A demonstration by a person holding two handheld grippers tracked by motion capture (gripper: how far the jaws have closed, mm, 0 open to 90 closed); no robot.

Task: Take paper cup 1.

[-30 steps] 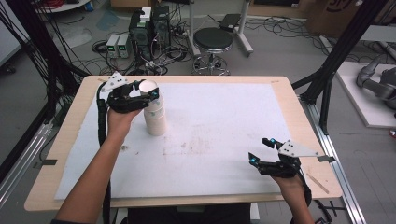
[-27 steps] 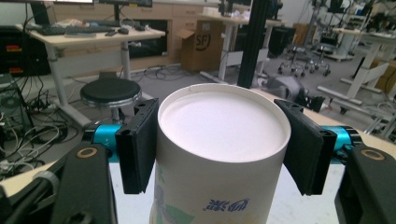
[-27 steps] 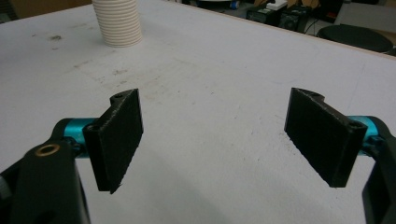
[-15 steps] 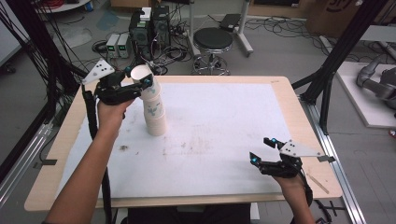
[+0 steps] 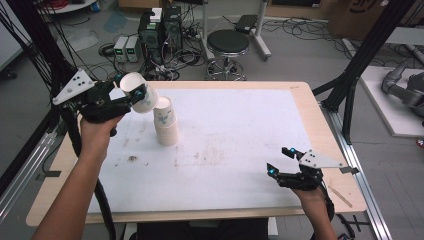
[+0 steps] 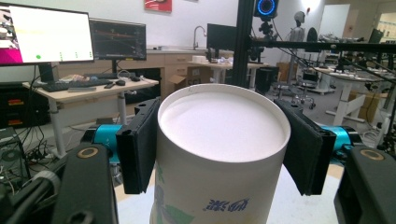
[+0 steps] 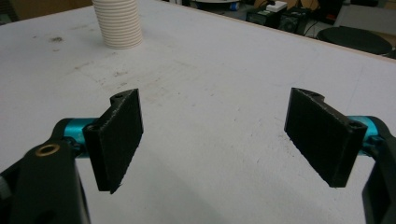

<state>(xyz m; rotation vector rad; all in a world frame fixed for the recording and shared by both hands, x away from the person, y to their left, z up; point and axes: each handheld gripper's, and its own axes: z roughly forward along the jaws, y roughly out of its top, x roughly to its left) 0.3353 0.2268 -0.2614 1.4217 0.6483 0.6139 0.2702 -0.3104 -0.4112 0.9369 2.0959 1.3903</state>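
Note:
A stack of white paper cups [image 5: 166, 125] stands on the white mat at the table's left; its ribbed base [image 7: 117, 24] appears at the top of the right gripper view. My left gripper [image 5: 131, 95] is shut on a single paper cup [image 5: 138, 92], lifted off the stack and tilted up to the left. In the left gripper view that cup [image 6: 219, 154] sits between both black pads with its white bottom facing the camera. My right gripper [image 5: 282, 161] hovers low near the front right of the mat, open with nothing between its pads [image 7: 116, 135].
The white mat [image 5: 235, 130] covers most of the wooden table [image 5: 320, 125]. A round stool [image 5: 227, 45] and electronics boxes [image 5: 160, 30] stand on the floor beyond the far edge. Black frame posts [image 5: 360, 65] rise at the table's right.
My left gripper has pulled the top cup off the stack, carrying it up and to the left and tilting it. The right gripper has stayed in place.

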